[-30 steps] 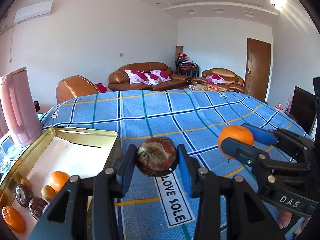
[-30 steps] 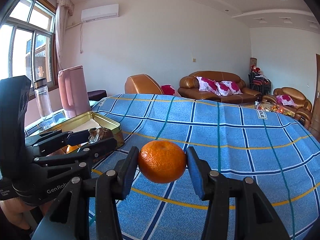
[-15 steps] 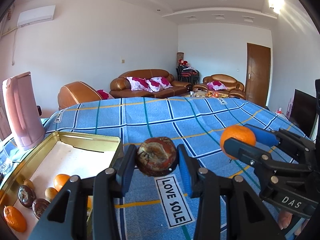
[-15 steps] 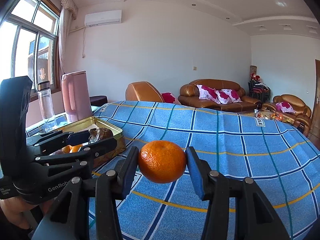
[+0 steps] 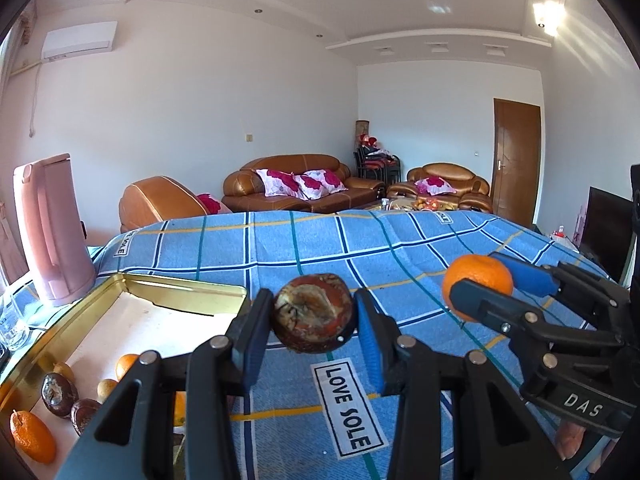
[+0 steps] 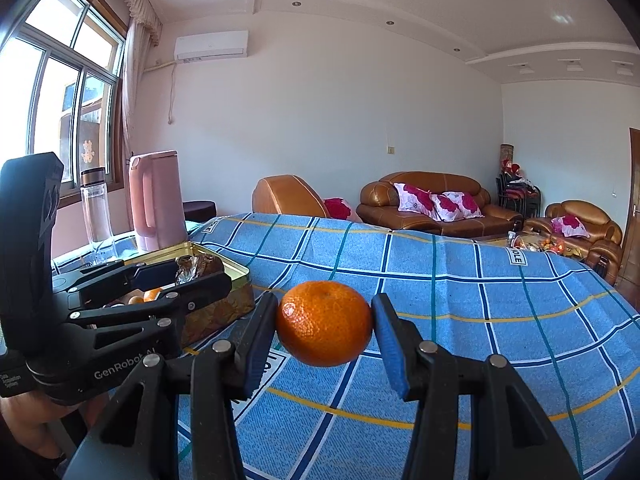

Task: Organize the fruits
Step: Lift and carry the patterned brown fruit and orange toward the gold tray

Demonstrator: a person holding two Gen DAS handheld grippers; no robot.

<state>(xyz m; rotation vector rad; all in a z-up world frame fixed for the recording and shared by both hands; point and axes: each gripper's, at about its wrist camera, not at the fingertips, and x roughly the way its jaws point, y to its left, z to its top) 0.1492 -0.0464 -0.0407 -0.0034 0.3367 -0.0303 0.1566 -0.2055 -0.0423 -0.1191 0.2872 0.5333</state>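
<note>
The left gripper (image 5: pixel 314 332) was clenched on a dark, wrinkled passion fruit (image 5: pixel 314 314), its blue pads pressed against both sides of the fruit, which hung above the blue checked cloth (image 5: pixel 280 248); the right gripper (image 6: pixel 324 330) was likewise clamped on an orange (image 6: pixel 324 323), held clear of the cloth; in the left wrist view that gripper stood to the right, with the orange between its fingers; a white label reading LOVE SOLE (image 5: pixel 347 404) lay on the cloth just below the passion fruit; to the left sat an open gold tin (image 5: pixel 188 294) lined in white, and in its near corner lay two more passion fruits (image 5: pixel 60 395), several small oranges (image 5: pixel 32 436) and a pale yellowish fruit (image 5: pixel 107 388), close together; the tin's far half was bare; beyond the tin a pink kettle (image 5: pixel 52 232) stood upright at the cloth's left edge, and in the right wrist view a clear bottle (image 6: pixel 96 208) stood just left of it, near the window (image 6: pixel 60 92); farther off were a brown leather sofa (image 5: pixel 296 188) with floral cushions, two matching armchairs, a wooden door (image 5: pixel 516 160) on the right and an air conditioner (image 5: pixel 78 39) high on the wall.
</note>
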